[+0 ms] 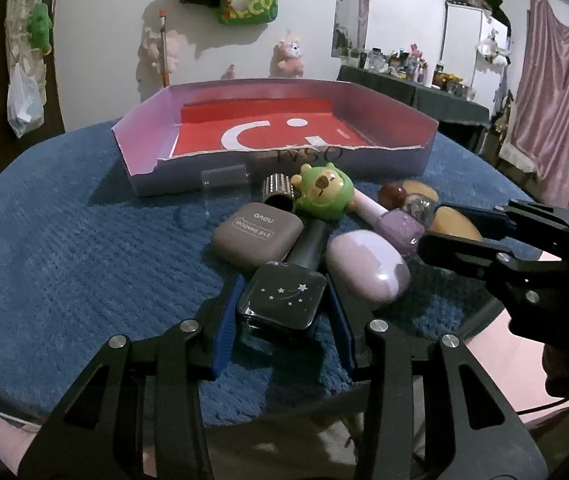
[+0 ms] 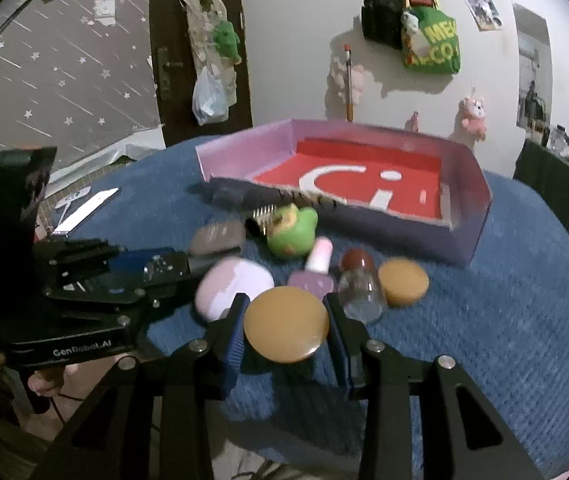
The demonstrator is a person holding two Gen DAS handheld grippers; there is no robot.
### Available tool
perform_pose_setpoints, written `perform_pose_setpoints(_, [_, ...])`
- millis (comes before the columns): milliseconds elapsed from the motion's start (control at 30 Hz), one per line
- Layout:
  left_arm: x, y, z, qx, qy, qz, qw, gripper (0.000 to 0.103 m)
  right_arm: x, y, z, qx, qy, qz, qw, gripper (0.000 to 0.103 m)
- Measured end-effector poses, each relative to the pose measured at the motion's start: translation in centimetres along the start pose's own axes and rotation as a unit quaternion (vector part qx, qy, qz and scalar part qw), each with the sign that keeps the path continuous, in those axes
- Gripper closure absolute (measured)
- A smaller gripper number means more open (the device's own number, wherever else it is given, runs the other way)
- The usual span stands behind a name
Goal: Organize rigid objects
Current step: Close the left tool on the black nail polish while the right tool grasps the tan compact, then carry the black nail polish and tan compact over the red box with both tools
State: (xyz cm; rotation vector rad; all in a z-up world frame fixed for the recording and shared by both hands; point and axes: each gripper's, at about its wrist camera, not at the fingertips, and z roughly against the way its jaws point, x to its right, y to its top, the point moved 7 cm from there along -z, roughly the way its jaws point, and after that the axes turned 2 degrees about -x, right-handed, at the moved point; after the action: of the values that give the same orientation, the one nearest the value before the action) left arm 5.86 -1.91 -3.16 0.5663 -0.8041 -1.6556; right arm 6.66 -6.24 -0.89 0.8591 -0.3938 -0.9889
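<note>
My left gripper (image 1: 282, 306) is shut on a black square case with white stars (image 1: 282, 300), low over the blue mat. My right gripper (image 2: 286, 322) is shut on a round tan compact (image 2: 286, 324); it also shows in the left wrist view (image 1: 454, 230). Beyond lie a grey eyeshadow case (image 1: 256, 234), a lilac oval case (image 1: 366, 266), a green bear toy (image 1: 324, 196), a purple nail polish bottle (image 1: 402, 226), a second tan compact (image 2: 403, 282) and a clear jar with brown lid (image 2: 360, 288). A shallow purple box with red floor (image 1: 394, 162) stands behind them.
The round table wears a blue fuzzy mat (image 1: 84, 260). A clear tube (image 1: 224, 178) lies by the box front. A white strip (image 2: 84, 210) lies at the mat's left edge. Bags and plush toys hang on the wall; a cluttered shelf stands far right.
</note>
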Motion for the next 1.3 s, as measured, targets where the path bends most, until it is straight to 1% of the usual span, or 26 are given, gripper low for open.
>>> perform_pose_setpoints(100, [0.0,0.3,0.2,0.005,-0.005,-0.001,1.0000,0.064,-0.2,0.7,-0.7,-0.001,-0.002,0.001,1.000,0.063])
perform_pose_setpoints(267, [-0.6,1.4,0.5,0.016,-0.020,0.010,0.9996,0.064,0.5,1.5,-1.6,-0.005,0.008,-0.021,1.000,0.063])
perform_pose_setpoints(367, [-0.9,2.0,0.5,0.022,-0.028,0.015,0.9993,0.064,0.6,2.3,-1.8,0.000,0.012,-0.028,1.000,0.063])
perform_pose_setpoints(467, [-1.1,2.5,0.2,0.025,-0.032,0.017,0.9991,0.064,0.7,3.0,-2.1,0.003,0.004,-0.023,1.000,0.063])
perform_pose_setpoints(667, [-1.5,3.6,-0.8,0.025,-0.040,0.012,0.9988,0.064,0.9,3.6,-3.6,-0.010,-0.001,-0.024,1.000,0.063])
perform_pose_setpoints(800, [-1.5,4.9,-0.8,0.036,-0.045,0.006,0.9983,0.064,1.3,4.4,-4.0,-0.008,-0.005,-0.026,1.000,0.063])
perform_pose_setpoints(1000, [-1.3,7.0,-1.0,0.050,-0.040,-0.009,0.9979,0.064,2.7,5.8,-4.5,-0.003,-0.011,-0.038,0.999,0.063])
perform_pose_setpoints(1133, [-1.0,8.6,-1.0,0.063,-0.036,-0.018,0.9972,0.064,3.7,7.0,-4.3,0.008,-0.018,-0.039,0.999,0.063])
perform_pose_setpoints(1300, [-0.7,10.4,-1.6,0.067,-0.027,-0.030,0.9970,0.064,5.2,8.8,-4.4,0.015,-0.024,-0.038,0.999,0.063])
